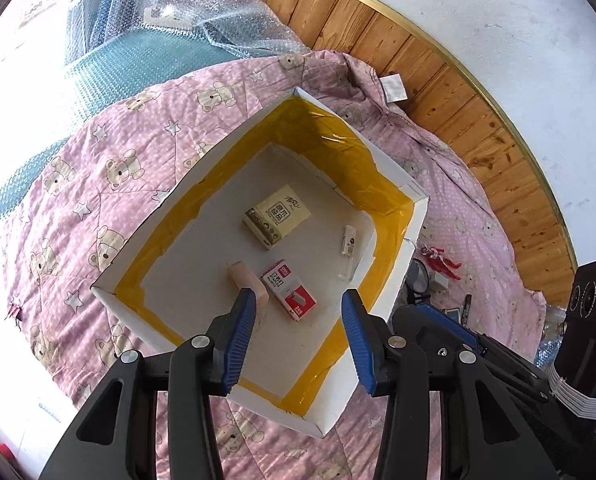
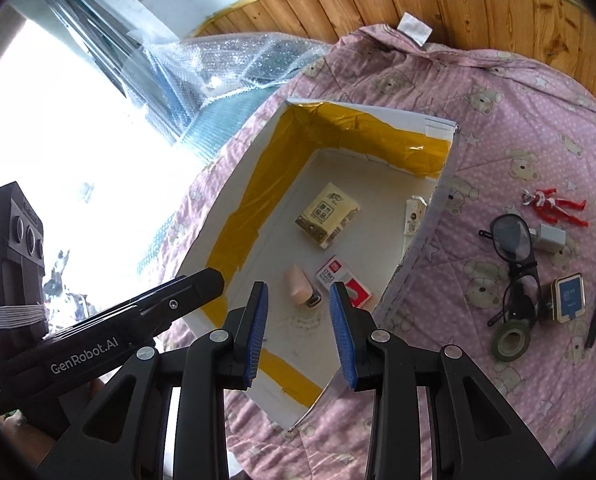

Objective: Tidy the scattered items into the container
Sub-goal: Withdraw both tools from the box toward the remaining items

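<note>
Right wrist alone shows glasses (image 2: 512, 236), tape roll (image 2: 511, 341); both grippers' fingers wide, empty.

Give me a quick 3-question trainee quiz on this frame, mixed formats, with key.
1. True or false: the red staple box lies inside the cardboard box.
2. Which is outside the box? A) tissue pack B) tape roll C) pink eraser
3. Fill in: the left gripper and right gripper are both open and hold ____.

Key: 1 true; 2 B; 3 nothing.
</note>
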Tool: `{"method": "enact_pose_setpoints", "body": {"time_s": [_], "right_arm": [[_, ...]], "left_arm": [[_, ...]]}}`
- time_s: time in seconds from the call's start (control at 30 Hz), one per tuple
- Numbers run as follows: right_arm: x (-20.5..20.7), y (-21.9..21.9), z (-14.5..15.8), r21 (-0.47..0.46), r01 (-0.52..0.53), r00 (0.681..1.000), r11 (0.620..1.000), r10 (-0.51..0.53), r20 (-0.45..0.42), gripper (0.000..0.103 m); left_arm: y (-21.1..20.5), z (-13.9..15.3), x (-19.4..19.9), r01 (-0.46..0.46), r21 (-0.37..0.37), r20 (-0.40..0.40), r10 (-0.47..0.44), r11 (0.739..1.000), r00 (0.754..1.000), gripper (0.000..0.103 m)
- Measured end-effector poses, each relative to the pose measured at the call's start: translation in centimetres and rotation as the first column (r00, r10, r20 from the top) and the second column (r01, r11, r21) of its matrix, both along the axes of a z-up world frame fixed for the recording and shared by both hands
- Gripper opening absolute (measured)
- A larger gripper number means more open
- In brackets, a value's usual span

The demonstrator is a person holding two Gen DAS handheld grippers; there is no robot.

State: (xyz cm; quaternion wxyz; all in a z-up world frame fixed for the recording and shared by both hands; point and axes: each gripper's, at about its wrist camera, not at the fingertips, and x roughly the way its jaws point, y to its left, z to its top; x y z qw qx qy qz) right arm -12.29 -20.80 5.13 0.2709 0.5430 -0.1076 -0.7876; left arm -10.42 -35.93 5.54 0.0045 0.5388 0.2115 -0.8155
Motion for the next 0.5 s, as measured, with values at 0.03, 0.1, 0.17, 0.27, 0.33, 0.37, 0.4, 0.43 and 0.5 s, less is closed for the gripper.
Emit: {"method": "enact_pose_setpoints", "body": {"time_s": [0.03, 0.1, 0.17, 0.27, 0.33, 0.37, 0.4, 0.43, 0.5], "right_arm": [[0.2, 0.3, 0.1, -0.002, 0.001, 1.000, 1.000, -0.001, -0.002, 0.035], [0.6, 0.8, 0.1, -0.005, 0.005, 1.000, 1.000, -0.005, -0.002, 0.035], [1.2, 1.6, 0.0, -0.007, 0.017, 1.000, 1.000, -0.017, -0.001, 0.035], [1.9, 2.8, -0.1, -0.009, 0.036, 0.999, 0.999, -0.036, 0.003, 0.035], [2.4, 3.8, -0.2, -0.010, 0.054, 0.999, 0.998, -0.054, 0.006, 0.035], [2.6, 4.3, -0.3, -0.011, 0.062, 0.998, 0.998, -0.062, 0.007, 0.035], [2.7, 4.7, -0.3, -0.011, 0.070, 0.997, 0.997, -0.070, 0.007, 0.035], [2.9, 5.2, -0.3, -0.012, 0.081, 0.997, 0.997, -0.081, 0.008, 0.035], [3.3, 6.2, -0.4, -0.015, 0.103, 0.995, 0.995, -0.102, 0.010, 0.035]], "left_arm": [[0.2, 0.1, 0.1, 0.003, -0.002, -0.002, -0.003, 1.000, 1.000, 0.046], [0.9, 0.2, 0.4, 0.016, -0.001, -0.002, -0.016, 1.000, 1.000, 0.046], [1.5, 0.3, 0.6, 0.029, -0.004, -0.001, -0.029, 1.000, 1.000, 0.046], [2.8, 0.4, 0.8, 0.052, -0.007, -0.002, -0.052, 0.999, 0.999, 0.046], [3.7, 0.5, 1.0, 0.072, -0.010, -0.004, -0.072, 0.997, 0.997, 0.046], [4.2, 0.6, 1.1, 0.083, -0.011, -0.005, -0.083, 0.997, 0.997, 0.046], [4.6, 0.7, 1.1, 0.093, -0.014, -0.007, -0.093, 0.996, 0.996, 0.046], [5.2, 0.8, 1.1, 0.107, -0.016, -0.007, -0.107, 0.994, 0.994, 0.046], [5.9, 0.9, 1.2, 0.127, -0.018, -0.008, -0.128, 0.992, 0.992, 0.046]]}}
